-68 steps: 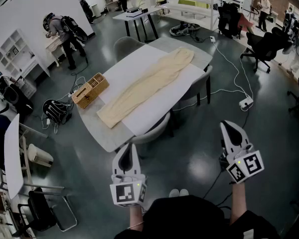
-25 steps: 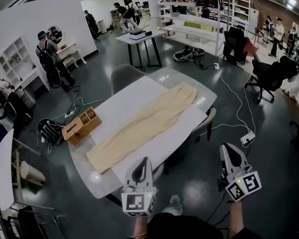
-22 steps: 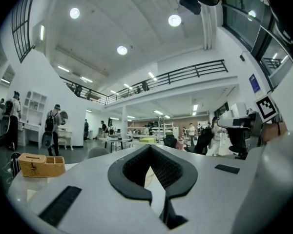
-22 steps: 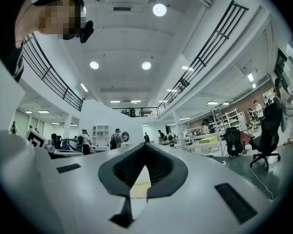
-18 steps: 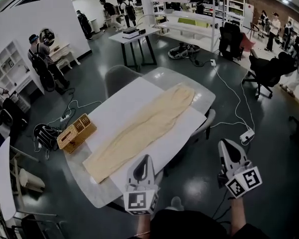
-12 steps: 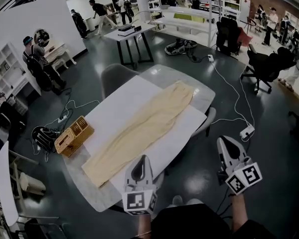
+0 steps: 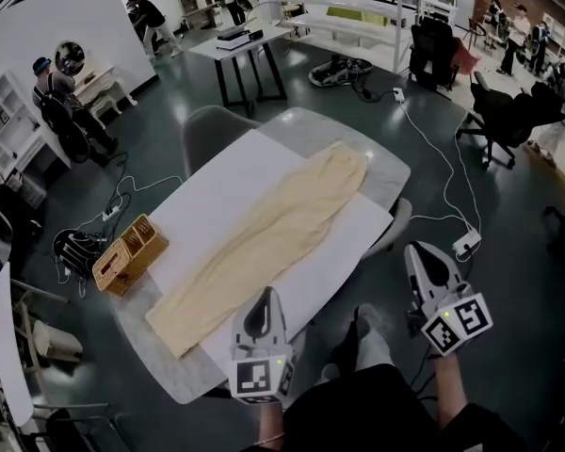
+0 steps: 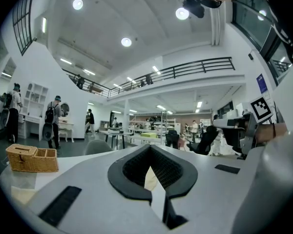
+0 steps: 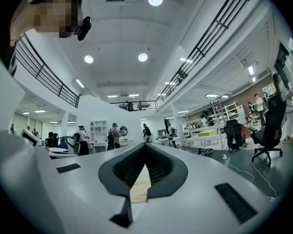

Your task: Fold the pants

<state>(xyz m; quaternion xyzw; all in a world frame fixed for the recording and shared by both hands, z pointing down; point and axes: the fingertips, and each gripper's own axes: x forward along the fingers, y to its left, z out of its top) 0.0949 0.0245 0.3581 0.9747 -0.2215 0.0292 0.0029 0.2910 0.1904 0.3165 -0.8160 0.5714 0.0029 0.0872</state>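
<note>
Cream pants (image 7: 264,238) lie flat and full length, set diagonally on a white cloth (image 7: 217,182) that covers a grey table (image 7: 381,172). My left gripper (image 7: 263,296) is shut with nothing in it; its tip hangs over the table's near edge, just short of the pants. My right gripper (image 7: 417,250), also shut and holding nothing, is over the floor to the right of the table. In the left gripper view the gripper (image 8: 150,147) points level across the table. The right gripper (image 9: 145,145) shows a strip of cream cloth through its jaw window.
A wicker basket (image 7: 124,252) sits at the table's left end. Grey chairs stand at the far side (image 7: 210,125) and the right side (image 7: 395,217). A power strip (image 7: 466,244) and white cables lie on the floor to the right. People walk in the background.
Both grippers have moved toward the table, and the table and pants now sit nearer in the head view. The left gripper's tip has reached the near edge. Both stay shut.
</note>
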